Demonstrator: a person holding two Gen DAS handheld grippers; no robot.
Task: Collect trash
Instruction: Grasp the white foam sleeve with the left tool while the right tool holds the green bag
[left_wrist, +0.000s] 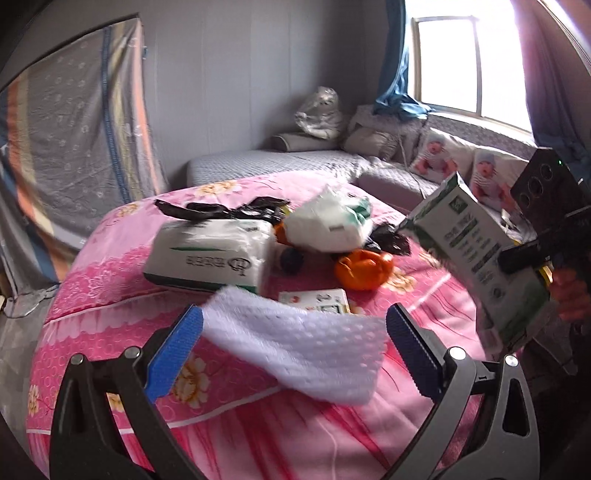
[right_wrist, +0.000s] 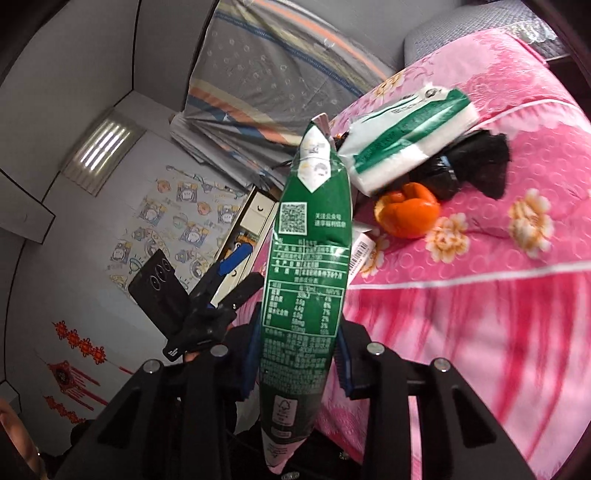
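Pink floral bedding (left_wrist: 122, 295) carries the litter: from the left, a tissue pack (left_wrist: 210, 258), a crumpled white wrapper (left_wrist: 325, 225) and orange peel (left_wrist: 364, 269). The left gripper (left_wrist: 291, 332) hangs over a white paper towel (left_wrist: 295, 347), fingers spread wide and gripping nothing, apparently lined up to take it. At right, the right gripper (right_wrist: 299, 354) clamps a green milk carton (right_wrist: 306, 258), lifted clear of the bed, likely for disposal.
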